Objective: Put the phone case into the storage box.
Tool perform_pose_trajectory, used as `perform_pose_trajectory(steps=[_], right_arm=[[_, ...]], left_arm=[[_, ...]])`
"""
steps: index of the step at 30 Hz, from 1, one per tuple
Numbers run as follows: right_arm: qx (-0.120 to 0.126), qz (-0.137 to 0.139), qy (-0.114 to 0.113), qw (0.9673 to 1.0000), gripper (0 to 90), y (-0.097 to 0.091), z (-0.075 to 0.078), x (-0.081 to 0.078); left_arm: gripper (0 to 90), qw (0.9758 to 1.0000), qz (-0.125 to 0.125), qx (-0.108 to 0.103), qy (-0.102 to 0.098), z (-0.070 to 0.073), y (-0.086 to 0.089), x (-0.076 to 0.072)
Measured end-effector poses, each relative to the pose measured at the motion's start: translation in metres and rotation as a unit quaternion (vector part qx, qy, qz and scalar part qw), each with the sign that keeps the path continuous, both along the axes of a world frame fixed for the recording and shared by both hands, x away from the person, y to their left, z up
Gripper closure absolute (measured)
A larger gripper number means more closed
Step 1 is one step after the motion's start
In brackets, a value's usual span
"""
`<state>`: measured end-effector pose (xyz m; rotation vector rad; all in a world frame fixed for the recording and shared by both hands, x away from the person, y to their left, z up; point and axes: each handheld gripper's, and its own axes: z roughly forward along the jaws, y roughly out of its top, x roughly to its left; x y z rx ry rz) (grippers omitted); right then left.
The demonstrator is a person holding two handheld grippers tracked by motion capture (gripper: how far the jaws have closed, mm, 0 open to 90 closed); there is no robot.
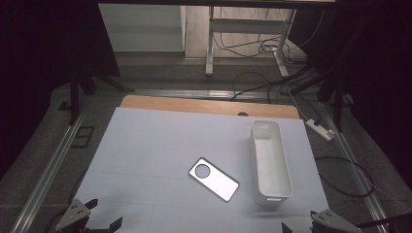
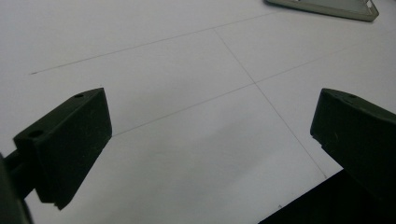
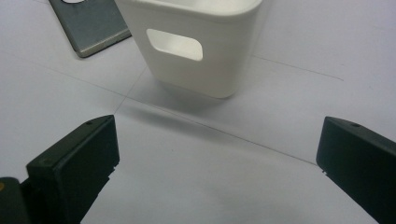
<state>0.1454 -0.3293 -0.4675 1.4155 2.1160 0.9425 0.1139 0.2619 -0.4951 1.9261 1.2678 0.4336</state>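
A flat clear phone case (image 1: 214,178) with a round camera hole lies near the middle of the white table sheet (image 1: 160,141). Just to its right stands a long, empty white bin (image 1: 270,160). My left gripper (image 1: 103,213) sits at the sheet's near left corner, open, with bare sheet between its jaws (image 2: 210,135); the phone case's edge (image 2: 327,7) shows far ahead of it. My right gripper (image 1: 300,221) is at the near right, open (image 3: 217,154), facing the bin's near end wall (image 3: 191,42) with its handle slot. The phone case (image 3: 91,25) lies left of the bin.
A strip of wooden tabletop (image 1: 209,106) shows beyond the sheet's far edge. On the floor to the right lie a power strip (image 1: 320,129) and cables. Desk legs (image 1: 210,43) stand behind the table. Dark curtains close in both sides.
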Motion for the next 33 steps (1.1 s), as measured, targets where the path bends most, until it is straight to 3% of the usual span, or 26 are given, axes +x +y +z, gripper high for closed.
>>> perform_pose_trajectory(steps=[12,17,21,24,33], right_arm=[[0.011,0.003,0.000,0.9999,0.0,-0.003,0.000,-0.002],[0.007,0.006,-0.001,1.0000,0.0,-0.002,0.000,-0.003],[0.007,0.007,-0.004,0.9999,0.0,-0.002,0.000,-0.003],[0.007,0.008,-0.004,0.9999,0.0,-0.002,0.000,-0.003],[0.006,0.008,-0.006,0.9999,0.0,-0.002,0.001,-0.004]], left_arm=[[0.0,0.9999,-0.010,-0.004,0.013,0.000,-0.001,0.005],[0.0,0.9997,-0.019,0.004,0.015,0.000,-0.002,0.006],[0.0,0.9995,-0.028,-0.001,0.017,0.000,-0.003,0.006],[0.0,0.9989,-0.041,-0.013,0.015,0.000,-0.004,0.009],[0.0,0.9985,-0.054,-0.003,0.000,0.007,-0.011,0.016]])
